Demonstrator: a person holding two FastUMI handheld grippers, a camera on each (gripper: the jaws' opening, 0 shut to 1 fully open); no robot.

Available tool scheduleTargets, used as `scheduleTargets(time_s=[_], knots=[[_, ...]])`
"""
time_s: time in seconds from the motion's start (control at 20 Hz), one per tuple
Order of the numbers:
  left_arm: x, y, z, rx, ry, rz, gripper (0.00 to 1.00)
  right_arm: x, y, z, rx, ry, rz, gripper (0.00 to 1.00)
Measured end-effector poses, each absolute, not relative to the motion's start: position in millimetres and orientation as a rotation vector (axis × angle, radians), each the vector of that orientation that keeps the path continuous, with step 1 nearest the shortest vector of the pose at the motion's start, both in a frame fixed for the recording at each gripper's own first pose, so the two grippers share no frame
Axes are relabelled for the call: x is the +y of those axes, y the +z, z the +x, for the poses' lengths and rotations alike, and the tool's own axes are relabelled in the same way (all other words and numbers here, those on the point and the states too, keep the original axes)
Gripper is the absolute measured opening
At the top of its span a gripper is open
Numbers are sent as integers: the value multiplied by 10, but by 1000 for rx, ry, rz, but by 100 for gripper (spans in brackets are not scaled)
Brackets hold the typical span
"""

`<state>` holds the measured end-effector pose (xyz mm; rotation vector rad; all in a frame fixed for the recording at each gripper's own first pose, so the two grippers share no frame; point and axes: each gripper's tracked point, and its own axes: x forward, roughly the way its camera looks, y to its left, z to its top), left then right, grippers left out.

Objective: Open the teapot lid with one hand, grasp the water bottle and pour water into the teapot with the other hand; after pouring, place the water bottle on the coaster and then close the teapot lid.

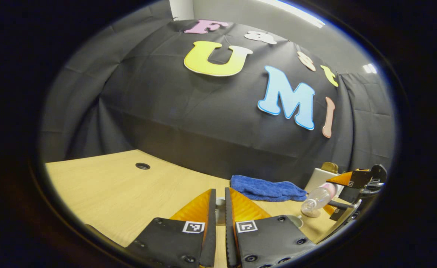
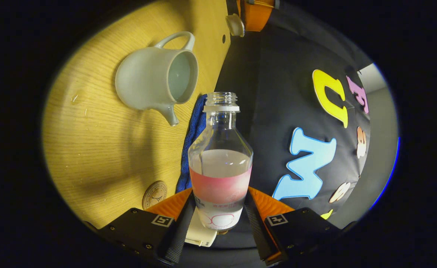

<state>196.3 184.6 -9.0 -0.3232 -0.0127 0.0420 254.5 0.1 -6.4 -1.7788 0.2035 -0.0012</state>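
The right gripper (image 2: pixel 220 219) holds the water bottle (image 2: pixel 220 163) tilted near the open teapot (image 2: pixel 147 83) at upper left. The left gripper (image 1: pixel 220 212) pinches the lid (image 1: pixel 220 208). I judge pouring is in hand; next, bring the bottle mouth over the opening.

Teapot, lid, water bottle and coaster on the wooden table.
The pale grey-white teapot (image 2: pixel 155 74) stood lidless, its mouth open, spout toward the blue cloth and loop handle opposite; the lid (image 2: pixel 235 24) was held apart from it; the clear, uncapped water bottle (image 2: pixel 220 163), pink-banded and partly full, was held tilted, neck nearest the teapot's spout; the round brown coaster (image 2: pixel 154 194) lay flat, bare, near the cloth.
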Motion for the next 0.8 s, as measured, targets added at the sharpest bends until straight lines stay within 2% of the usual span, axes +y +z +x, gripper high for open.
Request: scheduleTargets(time_s=[0.3,0.4,0.6,0.65,0.7,0.8], knots=[[1867,-97,1977,-12,42,-334,20,36,51,2571,172,-3,-1883,75],[1874,-91,1968,-12,42,-338,17,45,83,2586,161,-3,-1910,75],[1893,-109,1974,-11,43,-344,20,103,150,2606,117,-12,-1980,76],[1890,-106,1984,-11,43,-346,20,113,152,2606,105,-14,-1996,72],[1898,-114,1975,-11,44,-348,17,133,172,2604,91,-14,-2016,76],[1896,-106,1975,-10,42,-353,20,194,197,2594,58,-22,-2061,76]])
